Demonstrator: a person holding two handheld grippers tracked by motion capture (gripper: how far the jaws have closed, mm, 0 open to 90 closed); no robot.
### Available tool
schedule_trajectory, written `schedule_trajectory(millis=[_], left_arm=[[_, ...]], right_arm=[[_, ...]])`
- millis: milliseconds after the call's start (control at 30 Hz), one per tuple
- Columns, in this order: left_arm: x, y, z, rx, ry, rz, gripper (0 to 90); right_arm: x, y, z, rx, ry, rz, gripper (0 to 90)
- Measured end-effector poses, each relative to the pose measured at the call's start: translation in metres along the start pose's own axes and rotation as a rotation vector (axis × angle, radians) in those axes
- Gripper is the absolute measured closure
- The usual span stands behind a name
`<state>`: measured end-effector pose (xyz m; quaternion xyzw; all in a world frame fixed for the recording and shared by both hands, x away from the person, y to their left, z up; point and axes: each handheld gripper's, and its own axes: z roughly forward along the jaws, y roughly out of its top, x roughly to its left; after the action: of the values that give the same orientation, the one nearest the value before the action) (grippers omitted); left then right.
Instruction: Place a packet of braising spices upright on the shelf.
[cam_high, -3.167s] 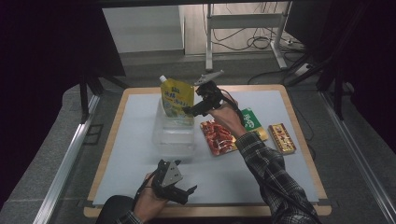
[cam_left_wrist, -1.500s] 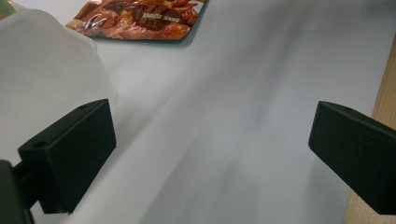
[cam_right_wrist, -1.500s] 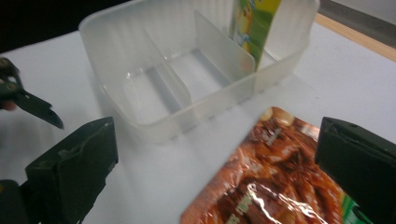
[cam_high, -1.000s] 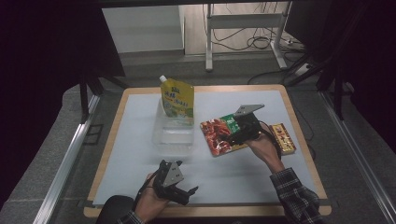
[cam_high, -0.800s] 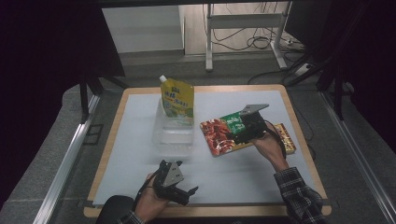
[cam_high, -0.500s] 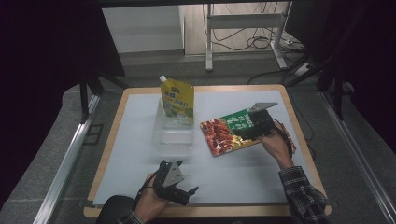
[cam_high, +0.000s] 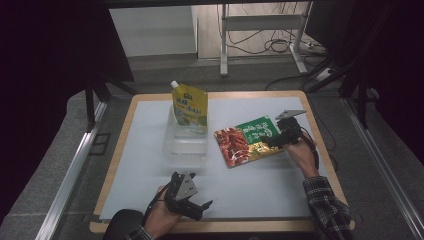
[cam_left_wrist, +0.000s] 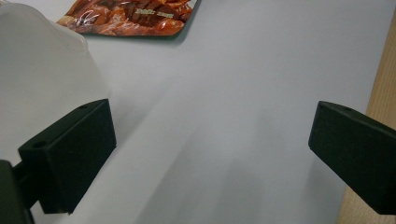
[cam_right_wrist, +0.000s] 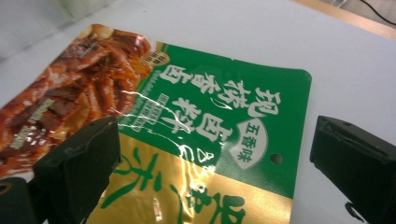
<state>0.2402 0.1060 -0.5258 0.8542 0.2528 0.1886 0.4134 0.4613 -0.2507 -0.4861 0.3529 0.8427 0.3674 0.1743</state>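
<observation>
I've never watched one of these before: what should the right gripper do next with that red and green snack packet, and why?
Probably ease down and forward, then close on the packet's green end. The right gripper sits at the edge of the snack packet, and in the right gripper view its fingers stand wide apart above the packet, holding nothing. The packet lies flat on the table, so a low approach seems needed.

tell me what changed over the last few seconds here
The right gripper left the yellow pouch standing in the clear box and came back to the table's right side, jaws open over the red and green snack packet. The left gripper stayed near the front edge, open.
</observation>
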Motion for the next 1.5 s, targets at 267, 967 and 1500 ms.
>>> schedule_trajectory(millis=[267,967,1500], left_arm=[[-0.001,0.0,0.001,0.006,-0.002,0.003,0.5],[-0.002,0.0,0.003,0.017,-0.003,0.012,0.5],[-0.003,0.0,0.003,0.023,-0.003,0.02,0.5]], right_arm=[[-0.016,-0.012,0.017,0.049,0.001,0.037,2.1],[-0.023,-0.006,0.039,0.109,-0.007,0.187,2.0],[-0.024,-0.007,0.04,0.128,0.045,0.234,1.7]])
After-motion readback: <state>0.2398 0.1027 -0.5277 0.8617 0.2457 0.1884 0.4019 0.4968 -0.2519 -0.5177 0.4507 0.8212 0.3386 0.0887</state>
